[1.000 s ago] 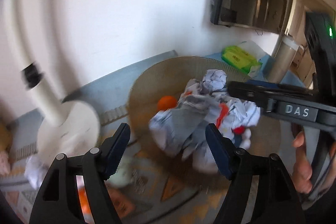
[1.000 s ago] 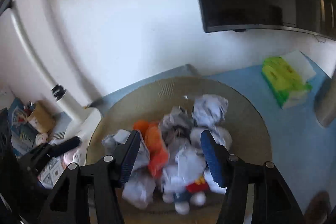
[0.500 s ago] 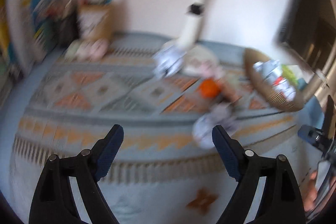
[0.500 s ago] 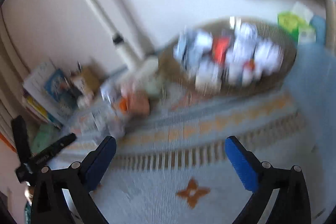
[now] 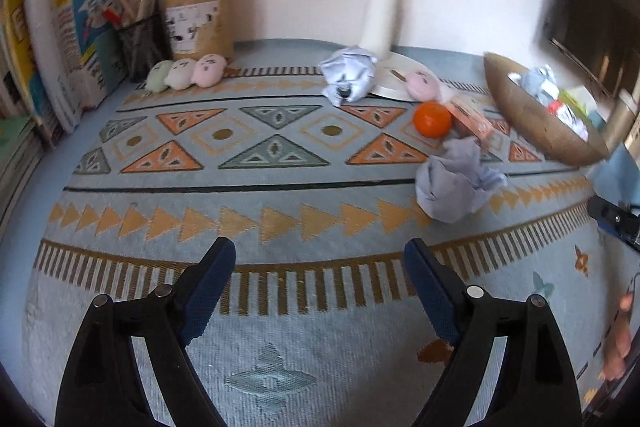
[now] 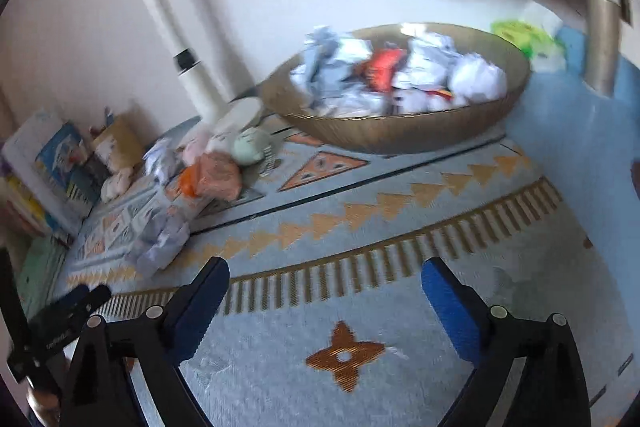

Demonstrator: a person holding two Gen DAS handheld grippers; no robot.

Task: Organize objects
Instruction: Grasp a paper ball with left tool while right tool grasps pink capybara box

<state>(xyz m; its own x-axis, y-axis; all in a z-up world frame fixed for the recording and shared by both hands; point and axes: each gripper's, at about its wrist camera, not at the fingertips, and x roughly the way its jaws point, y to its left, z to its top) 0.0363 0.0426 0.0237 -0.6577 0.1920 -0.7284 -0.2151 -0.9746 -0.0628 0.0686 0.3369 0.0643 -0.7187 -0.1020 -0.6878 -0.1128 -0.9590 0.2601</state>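
Both tongs hang empty over the patterned rug (image 5: 280, 171), the left gripper (image 5: 320, 263) wide apart and the right gripper (image 6: 324, 279) wide but closing, with a crumpled paper ball (image 5: 452, 183) ahead, an orange (image 5: 432, 119) beyond, then the paper-filled bowl (image 6: 400, 135).

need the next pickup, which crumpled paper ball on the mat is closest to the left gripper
The crumpled paper ball just in front of the orange, nearest the left gripper. The other loose ball lies farther back against the lamp base.
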